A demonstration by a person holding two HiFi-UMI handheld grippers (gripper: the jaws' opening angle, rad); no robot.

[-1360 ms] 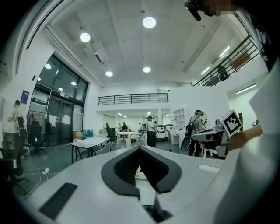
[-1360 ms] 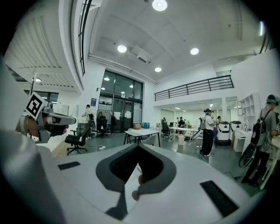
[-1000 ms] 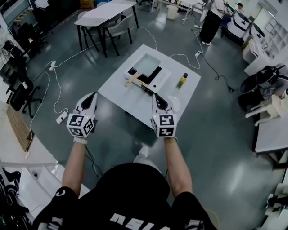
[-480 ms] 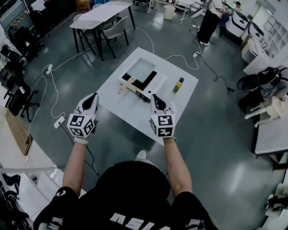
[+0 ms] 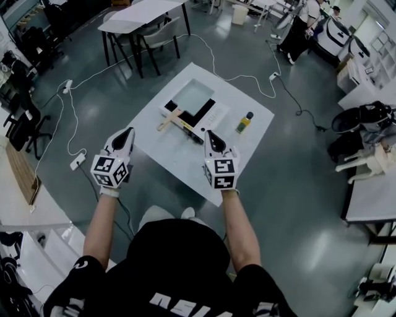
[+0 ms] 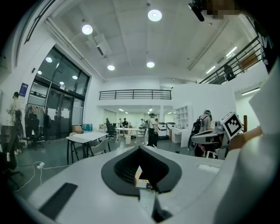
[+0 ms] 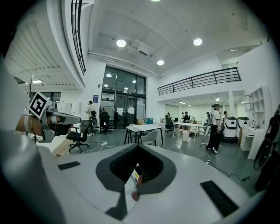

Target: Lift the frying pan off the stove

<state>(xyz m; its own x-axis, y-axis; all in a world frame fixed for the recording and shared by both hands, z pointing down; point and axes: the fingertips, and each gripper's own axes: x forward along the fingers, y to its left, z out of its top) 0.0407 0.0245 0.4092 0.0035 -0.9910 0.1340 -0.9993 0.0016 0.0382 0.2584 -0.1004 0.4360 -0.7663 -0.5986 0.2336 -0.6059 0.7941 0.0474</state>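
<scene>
Holding your left gripper point(image 5: 129, 132) and right gripper point(image 5: 209, 134) closed and empty, well short of the stove point(image 5: 207, 106), you have nothing to grip yet, the frying pan point(image 5: 193, 96) sitting on it.

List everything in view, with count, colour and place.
table: one, white, mid-floor
stove: one, white and black, on the table
pan: one, grey with a wooden handle, on the stove
bottle: one, yellow-green with a dark cap, on the table right of the stove
desk: one, white, top left, chairs beside it
power strip: one, white, on the floor at left
bystander: one, dark clothes, top right
left gripper: one, white, shut and empty, by the table's left corner
right gripper: one, white, shut and empty, over the table's near side
</scene>
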